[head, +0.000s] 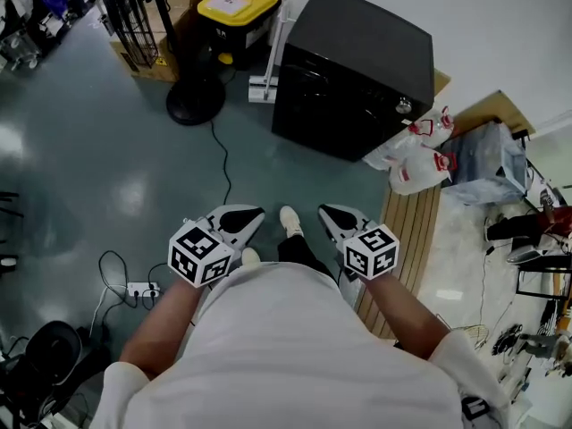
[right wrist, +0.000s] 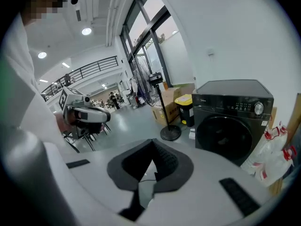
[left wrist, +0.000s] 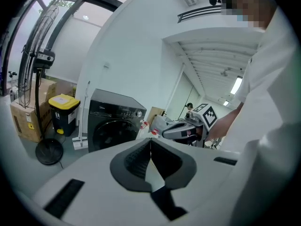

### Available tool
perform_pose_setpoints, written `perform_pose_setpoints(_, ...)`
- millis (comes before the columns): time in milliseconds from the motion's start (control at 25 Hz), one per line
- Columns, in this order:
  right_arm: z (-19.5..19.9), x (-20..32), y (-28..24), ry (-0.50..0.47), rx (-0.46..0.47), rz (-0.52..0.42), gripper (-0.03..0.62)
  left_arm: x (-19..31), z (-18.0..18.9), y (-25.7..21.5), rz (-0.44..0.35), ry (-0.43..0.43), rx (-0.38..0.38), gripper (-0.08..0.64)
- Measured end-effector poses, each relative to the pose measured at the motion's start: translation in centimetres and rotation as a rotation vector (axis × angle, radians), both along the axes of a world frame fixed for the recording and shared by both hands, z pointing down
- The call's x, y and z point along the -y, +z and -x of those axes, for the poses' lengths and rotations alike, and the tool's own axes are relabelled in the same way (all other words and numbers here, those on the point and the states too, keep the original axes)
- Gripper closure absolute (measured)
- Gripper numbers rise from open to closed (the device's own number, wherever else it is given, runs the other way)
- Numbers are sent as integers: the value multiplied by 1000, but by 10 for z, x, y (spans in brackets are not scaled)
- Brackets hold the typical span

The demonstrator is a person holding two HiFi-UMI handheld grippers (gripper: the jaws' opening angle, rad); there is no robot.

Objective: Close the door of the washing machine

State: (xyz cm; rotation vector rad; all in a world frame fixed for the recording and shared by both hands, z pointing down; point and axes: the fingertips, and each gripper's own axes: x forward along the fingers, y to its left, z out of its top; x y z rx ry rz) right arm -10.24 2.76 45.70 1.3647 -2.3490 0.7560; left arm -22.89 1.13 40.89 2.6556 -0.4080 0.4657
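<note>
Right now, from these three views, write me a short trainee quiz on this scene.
1. True or false: the round door of the black front-loading washing machine stands open.
2. Which stands left of that machine in the head view? A) a black bin with a yellow lid B) a red chair C) a blue ladder
3. Fill in: the left claw and the right claw are both ___ and empty.
Key: 1 false; 2 A; 3 shut.

left gripper (head: 251, 214): fingers together, empty | right gripper (head: 328, 213): fingers together, empty
</note>
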Motion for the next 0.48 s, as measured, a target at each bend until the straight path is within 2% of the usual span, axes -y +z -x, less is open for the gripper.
perform_pose_setpoints(480, 9, 0, -5, -16, -2, -24, 584, -7, 7, 10, -2, -1, 18, 543)
